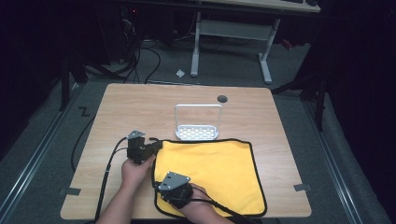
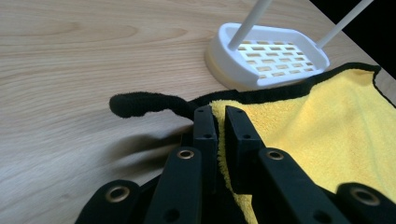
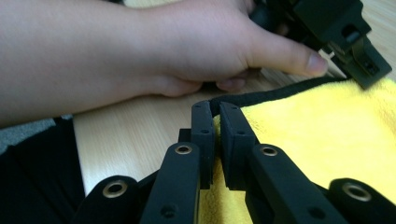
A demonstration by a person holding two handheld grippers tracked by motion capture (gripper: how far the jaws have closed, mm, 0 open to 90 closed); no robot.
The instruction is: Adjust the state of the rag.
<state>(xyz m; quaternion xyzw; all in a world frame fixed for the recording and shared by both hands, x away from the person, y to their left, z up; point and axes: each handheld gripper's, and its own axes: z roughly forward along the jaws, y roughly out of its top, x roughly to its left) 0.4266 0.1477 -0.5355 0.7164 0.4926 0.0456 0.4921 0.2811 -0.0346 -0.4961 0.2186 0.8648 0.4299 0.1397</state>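
A yellow cloth (image 1: 219, 172) with a black hem lies flat on the wooden table (image 1: 130, 107). My left gripper (image 1: 158, 145) is at the cloth's far left corner, its jaws shut on the hem (image 2: 219, 116), where the black corner tab (image 2: 140, 103) sticks out to the left. My right gripper (image 1: 161, 186) is at the cloth's near left edge, jaws shut on the yellow cloth (image 3: 327, 140) just inside the black hem (image 3: 280, 93). The left hand (image 3: 187, 46) and its gripper body show beyond it in the right gripper view.
A white perforated tray with a wire handle (image 1: 197, 122) stands just beyond the cloth's far edge; its slotted base (image 2: 271, 58) is close to my left gripper. A round cable hole (image 1: 222, 98) sits farther back. Black cables (image 1: 105, 177) trail off the table's near edge.
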